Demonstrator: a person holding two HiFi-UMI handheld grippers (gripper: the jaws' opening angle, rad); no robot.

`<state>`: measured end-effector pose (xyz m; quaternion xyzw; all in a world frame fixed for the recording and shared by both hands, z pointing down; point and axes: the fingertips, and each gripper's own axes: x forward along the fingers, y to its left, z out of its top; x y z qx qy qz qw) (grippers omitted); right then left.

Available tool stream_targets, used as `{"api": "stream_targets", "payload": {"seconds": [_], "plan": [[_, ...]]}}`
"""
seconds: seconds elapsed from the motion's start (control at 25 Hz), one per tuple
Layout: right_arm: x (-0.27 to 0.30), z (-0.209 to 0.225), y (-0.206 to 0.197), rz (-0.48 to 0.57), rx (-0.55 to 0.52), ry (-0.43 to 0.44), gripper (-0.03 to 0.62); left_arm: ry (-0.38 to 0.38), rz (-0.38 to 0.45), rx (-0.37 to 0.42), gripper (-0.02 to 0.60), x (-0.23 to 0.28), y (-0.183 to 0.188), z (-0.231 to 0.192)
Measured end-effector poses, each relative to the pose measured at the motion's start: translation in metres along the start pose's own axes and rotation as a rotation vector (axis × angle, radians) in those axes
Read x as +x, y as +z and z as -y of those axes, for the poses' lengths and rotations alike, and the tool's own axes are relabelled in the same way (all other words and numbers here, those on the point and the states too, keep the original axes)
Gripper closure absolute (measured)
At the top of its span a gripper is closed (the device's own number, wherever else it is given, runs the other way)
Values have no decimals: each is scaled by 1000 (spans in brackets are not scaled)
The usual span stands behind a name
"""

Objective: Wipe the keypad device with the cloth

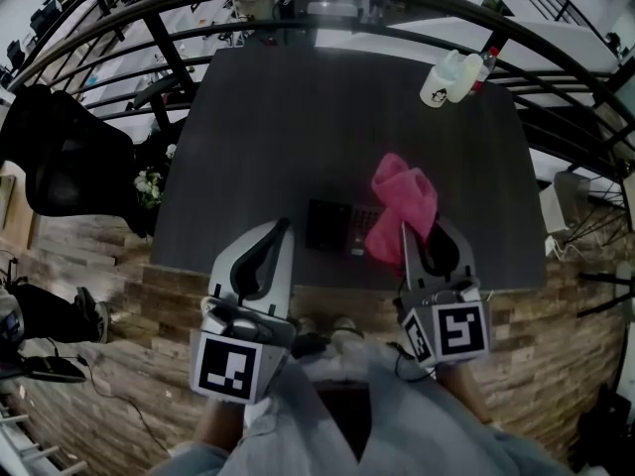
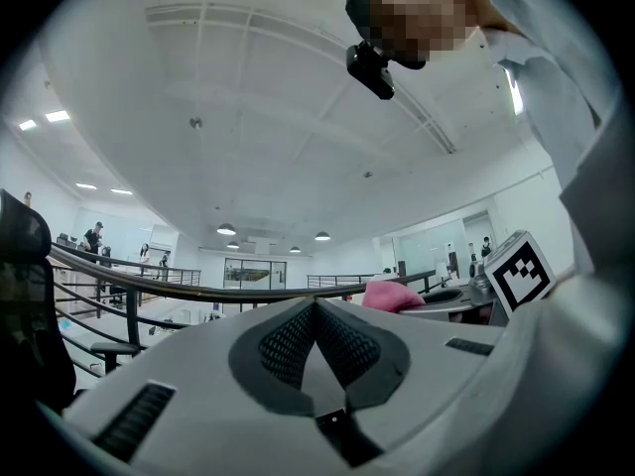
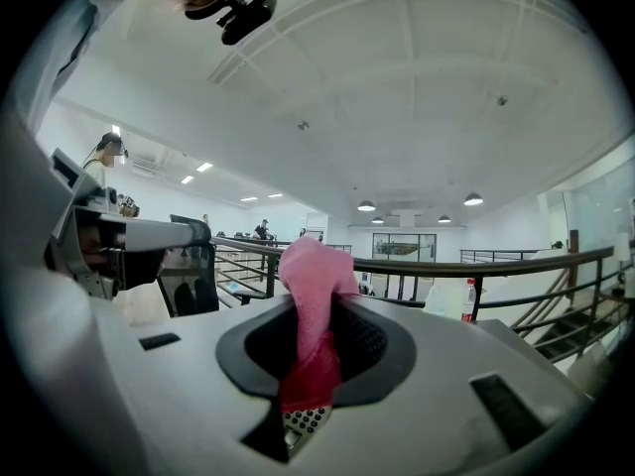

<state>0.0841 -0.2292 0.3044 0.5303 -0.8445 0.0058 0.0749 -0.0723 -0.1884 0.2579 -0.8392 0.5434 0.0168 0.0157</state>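
Now pre-wipe: right gripper (image 1: 422, 231) clamps pink cloth (image 1: 402, 201) over keypad device (image 1: 332, 228); left gripper (image 1: 281, 228) jaws together, empty. Next: lower, rub.

The head camera looks steeply down from above onto the dark grey rectangular tabletop (image 1: 298, 117), with the left gripper (image 1: 283, 226) and right gripper (image 1: 422, 228) low in the frame. Each gripper camera sits close behind its own jaws, tilted up toward the white ceiling (image 2: 248, 87) and the curved black metal railing (image 2: 171, 284). All three views share the crumpled pink cloth (image 1: 405, 201). At its right edge, the left gripper view catches the right gripper's black-and-white marker cube (image 2: 521, 274).
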Motion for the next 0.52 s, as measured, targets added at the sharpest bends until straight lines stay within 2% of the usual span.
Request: {"api": "stream_targets", "payload": {"seconds": [0.52], "plan": [[4, -6, -1, -6, -3, 27, 522, 3, -2, -3, 578, 0, -1, -4]]}}
